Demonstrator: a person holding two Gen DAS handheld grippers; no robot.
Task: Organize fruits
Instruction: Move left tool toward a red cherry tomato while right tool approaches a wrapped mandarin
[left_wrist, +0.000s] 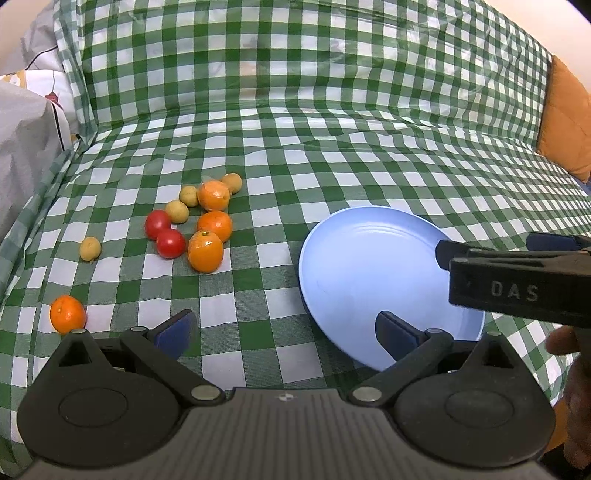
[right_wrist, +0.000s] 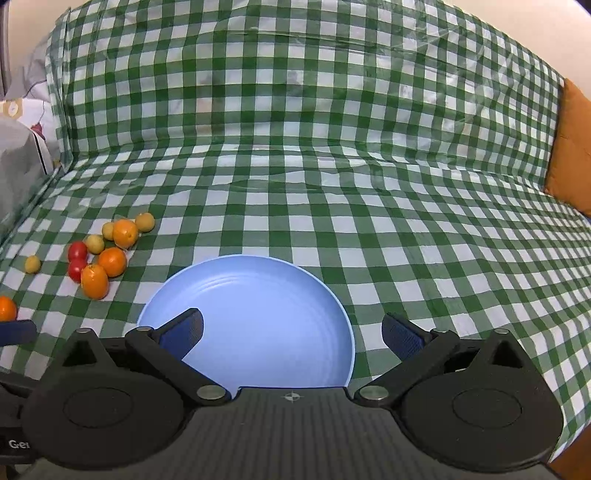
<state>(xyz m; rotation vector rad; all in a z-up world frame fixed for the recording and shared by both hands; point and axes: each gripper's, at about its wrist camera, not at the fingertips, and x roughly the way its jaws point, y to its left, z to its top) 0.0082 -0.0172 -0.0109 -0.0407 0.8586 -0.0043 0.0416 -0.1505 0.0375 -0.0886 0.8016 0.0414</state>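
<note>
A light blue plate (left_wrist: 354, 273) (right_wrist: 258, 302) lies bare on the green checked cloth. Left of it sits a cluster of fruit: three oranges (left_wrist: 205, 251) (right_wrist: 94, 281), two red tomatoes (left_wrist: 170, 243) (right_wrist: 77, 252) and small tan round fruits (left_wrist: 177, 211) (right_wrist: 95, 243). One tan fruit (left_wrist: 90, 248) and one orange (left_wrist: 68, 314) lie apart, further left. My left gripper (left_wrist: 284, 332) is open, its right finger over the plate's near rim. My right gripper (right_wrist: 291, 332) is open above the plate's near edge, holding nothing. In the left wrist view the right gripper (left_wrist: 517, 291) shows side-on at the right.
The checked cloth (right_wrist: 332, 184) rises up a backrest behind the flat area. An orange cushion (left_wrist: 565, 125) stands at the far right. Grey and white patterned fabric (left_wrist: 26, 122) lies at the left edge. A hand (left_wrist: 576, 387) shows at the lower right.
</note>
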